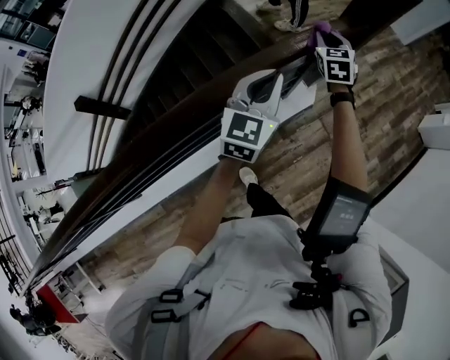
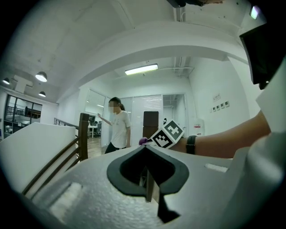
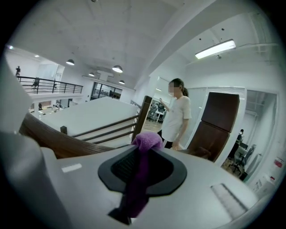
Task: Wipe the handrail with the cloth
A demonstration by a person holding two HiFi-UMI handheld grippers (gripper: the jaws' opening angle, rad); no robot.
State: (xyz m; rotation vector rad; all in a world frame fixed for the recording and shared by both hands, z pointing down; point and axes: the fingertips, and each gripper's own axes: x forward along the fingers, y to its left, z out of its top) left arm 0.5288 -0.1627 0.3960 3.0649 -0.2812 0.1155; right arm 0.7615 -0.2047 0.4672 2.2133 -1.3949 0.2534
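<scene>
- My right gripper (image 1: 324, 41): jaws clamped on the purple cloth (image 1: 322, 29). In the right gripper view a bunched tuft of the cloth (image 3: 146, 139) pokes out past the right gripper's (image 3: 144, 151) tips, and a strip of it runs back down between the jaws. The tips themselves are covered by fabric.
- My left gripper (image 1: 281, 79): in the left gripper view the left gripper's (image 2: 144, 148) jaws meet at the tips with nothing held between them. Only a thin sliver of light shows lower in the slot.
- Wooden handrail (image 1: 126, 179): a dark curved rail crossing the head view from lower left to upper right. Both grippers sit over its upper stretch, the right one farther along.
- Contact: I cannot tell from any view whether the cloth touches the rail. The right gripper view shows only a curved section of the handrail (image 3: 44, 136), low on the left, behind the gripper body.
- The left gripper view catches the right gripper's marker cube (image 2: 167, 134), with a speck of the cloth (image 2: 143, 141) just beside it. My forearm is cut off at the frame edge.
- Background: a person in a white shirt (image 3: 176, 116) stands near a dark newel post (image 3: 144, 112), face blurred. In the head view only legs and shoes (image 1: 295, 14) appear at the top edge.
</scene>
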